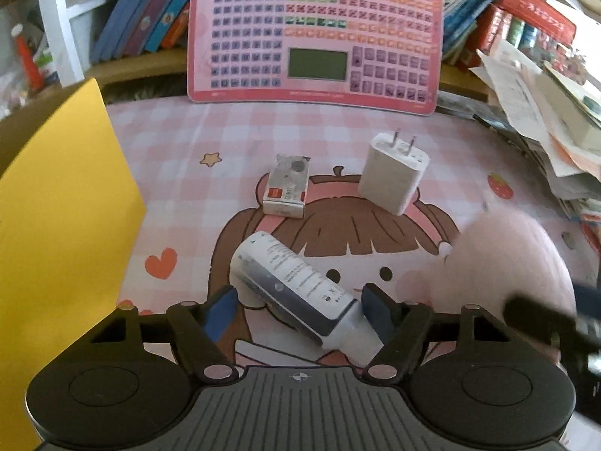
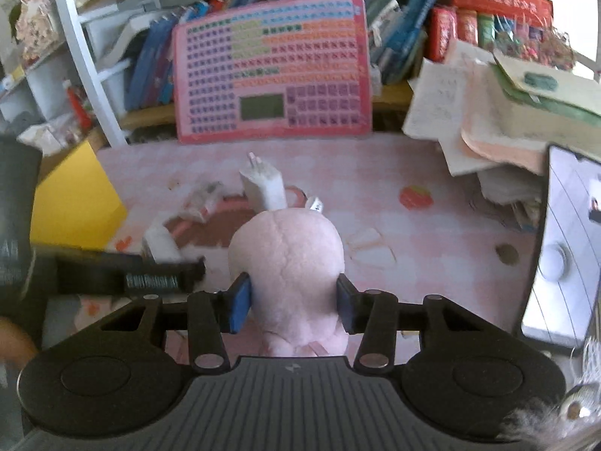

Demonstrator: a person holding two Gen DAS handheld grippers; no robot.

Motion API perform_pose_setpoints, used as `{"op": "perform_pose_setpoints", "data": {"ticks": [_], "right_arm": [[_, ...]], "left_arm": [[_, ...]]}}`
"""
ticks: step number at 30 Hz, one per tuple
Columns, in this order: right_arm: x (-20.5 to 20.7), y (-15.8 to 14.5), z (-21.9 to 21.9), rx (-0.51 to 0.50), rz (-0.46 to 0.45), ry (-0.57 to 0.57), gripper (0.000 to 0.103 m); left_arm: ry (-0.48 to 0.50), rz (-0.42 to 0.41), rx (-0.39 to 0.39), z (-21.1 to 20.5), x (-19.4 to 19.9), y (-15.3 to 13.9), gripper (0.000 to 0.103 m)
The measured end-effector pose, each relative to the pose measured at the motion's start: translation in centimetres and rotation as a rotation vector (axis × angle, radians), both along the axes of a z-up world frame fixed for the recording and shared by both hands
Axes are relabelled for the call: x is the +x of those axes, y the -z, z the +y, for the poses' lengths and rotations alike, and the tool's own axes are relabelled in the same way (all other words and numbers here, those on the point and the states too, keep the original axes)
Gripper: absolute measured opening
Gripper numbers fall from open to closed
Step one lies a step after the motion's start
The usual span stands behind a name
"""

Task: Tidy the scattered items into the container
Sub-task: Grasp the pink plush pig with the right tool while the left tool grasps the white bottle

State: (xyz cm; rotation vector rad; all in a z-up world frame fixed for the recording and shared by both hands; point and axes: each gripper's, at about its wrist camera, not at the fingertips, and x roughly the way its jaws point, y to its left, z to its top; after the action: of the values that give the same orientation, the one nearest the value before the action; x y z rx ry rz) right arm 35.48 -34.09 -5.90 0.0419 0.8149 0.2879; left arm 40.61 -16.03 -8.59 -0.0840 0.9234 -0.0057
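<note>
Left wrist view puts the yellow container (image 1: 64,203) at your nine o'clock, standing on the pink checked desk (image 1: 169,143). Your left gripper (image 1: 300,304) has its jaws either side of a white tube (image 1: 296,285) lying slantwise (cap end nearest you); the right pad touches the cap end, but whether the left pad touches the tube you cannot tell from here. Beyond it at twelve o'clock lies a small carton (image 1: 287,188), and just right of that a white plug charger (image 1: 394,171), prongs up. At three o'clock sits a pink plush toy (image 1: 503,274).

Right wrist view shows your right gripper (image 2: 295,300) clenched on that plush toy (image 2: 289,263), both blue pads pressed into its sides. Farther right, at three o'clock, a phone (image 2: 563,248) rests near the desk edge.
</note>
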Motion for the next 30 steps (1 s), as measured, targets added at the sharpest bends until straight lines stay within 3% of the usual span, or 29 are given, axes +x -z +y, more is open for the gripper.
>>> {"op": "perform_pose_setpoints", "data": {"ticks": [5, 10, 14, 17, 23, 30], "right_arm": [[0.1, 0.1, 0.1, -0.009, 0.0, -0.011, 0.05], [1.3, 0.4, 0.7, -0.024, 0.013, -0.028, 0.064], [2.5, 0.8, 1.4, -0.05, 0.026, -0.042, 0.071], [3.0, 0.9, 1.7, -0.056, 0.021, -0.037, 0.07], [2.5, 0.8, 1.9, -0.062, 0.007, -0.033, 0.056], [0.6, 0.2, 1.5, -0.033, 0.016, -0.03, 0.054]], "left_arm": [[-0.002, -0.007, 0.001, -0.2, 0.3, 0.0, 0.06], [0.001, -0.006, 0.017, 0.1, 0.3, -0.2, 0.04], [0.005, -0.01, 0.028, 0.5, 0.0, -0.1, 0.035], [0.013, -0.006, 0.02, 0.7, -0.5, -0.1, 0.034], [0.052, -0.03, 0.009, 0.6, -2.6, -1.1, 0.033], [0.129, -0.022, 0.026, 0.2, -5.2, -1.7, 0.033]]}}
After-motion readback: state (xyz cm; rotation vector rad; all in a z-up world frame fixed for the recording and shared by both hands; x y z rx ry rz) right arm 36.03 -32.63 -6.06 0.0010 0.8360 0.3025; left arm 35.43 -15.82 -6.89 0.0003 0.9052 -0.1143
